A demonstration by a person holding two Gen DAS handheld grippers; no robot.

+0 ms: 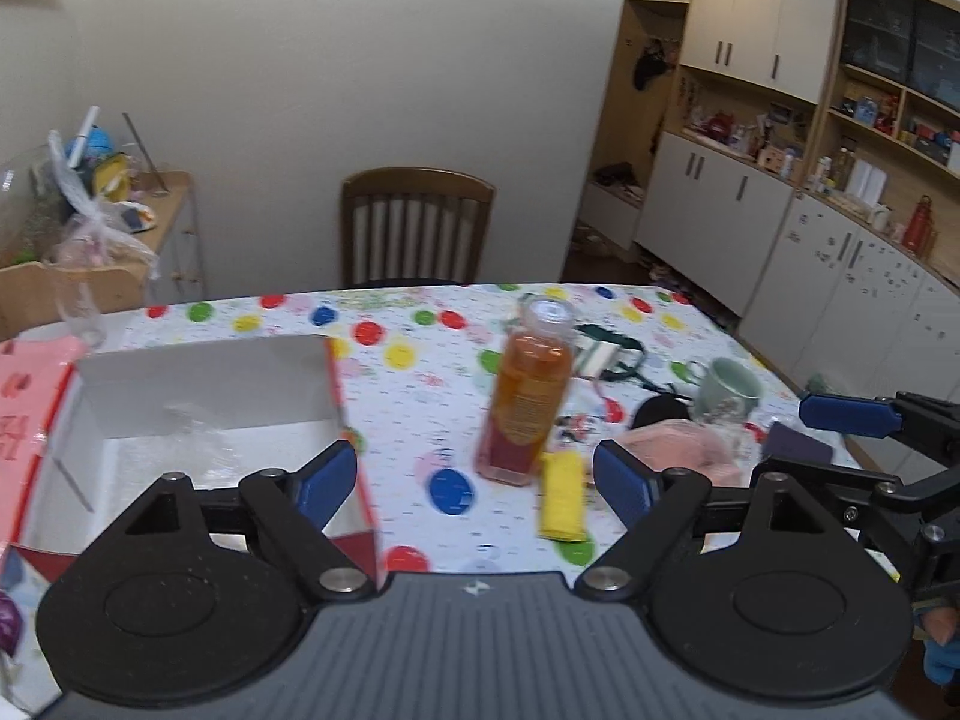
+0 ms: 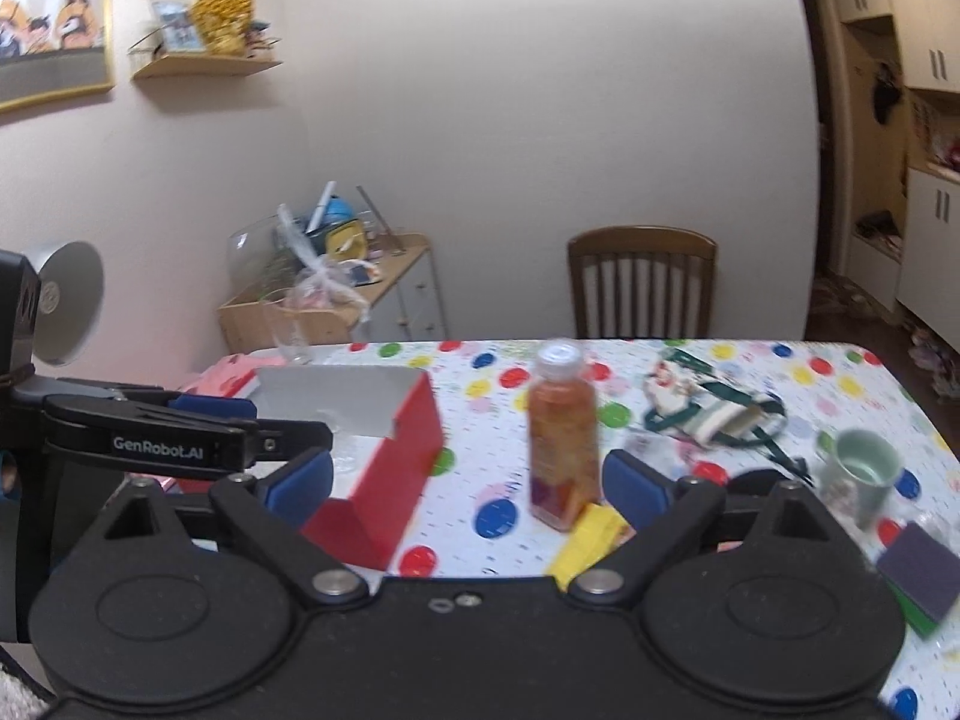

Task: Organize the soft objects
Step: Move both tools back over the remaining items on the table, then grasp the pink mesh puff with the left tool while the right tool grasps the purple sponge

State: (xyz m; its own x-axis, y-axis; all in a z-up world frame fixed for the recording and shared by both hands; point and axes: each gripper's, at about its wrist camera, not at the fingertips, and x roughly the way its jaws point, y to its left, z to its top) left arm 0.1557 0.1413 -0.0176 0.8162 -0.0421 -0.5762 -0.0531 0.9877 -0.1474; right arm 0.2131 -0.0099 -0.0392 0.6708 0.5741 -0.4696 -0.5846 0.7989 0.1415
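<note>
A yellow cloth (image 1: 563,495) lies on the dotted tablecloth beside an orange juice bottle (image 1: 528,396); it also shows in the right wrist view (image 2: 588,543). A pink cloth (image 1: 678,450) lies right of it. A purple-and-green sponge (image 2: 921,567) sits at the right. An open red-and-white box (image 1: 198,420) stands at the left, also seen in the right wrist view (image 2: 384,450). My left gripper (image 1: 474,480) is open and empty above the near table edge. My right gripper (image 2: 468,480) is open and empty, its fingers either side of the bottle and yellow cloth.
A green mug (image 2: 864,468), a green-strapped pouch (image 2: 714,414) and a clear glass (image 2: 291,324) are on the table. A wooden chair (image 1: 417,228) stands at the far side. A cluttered side shelf (image 1: 108,204) is at the left, cabinets (image 1: 780,180) at the right.
</note>
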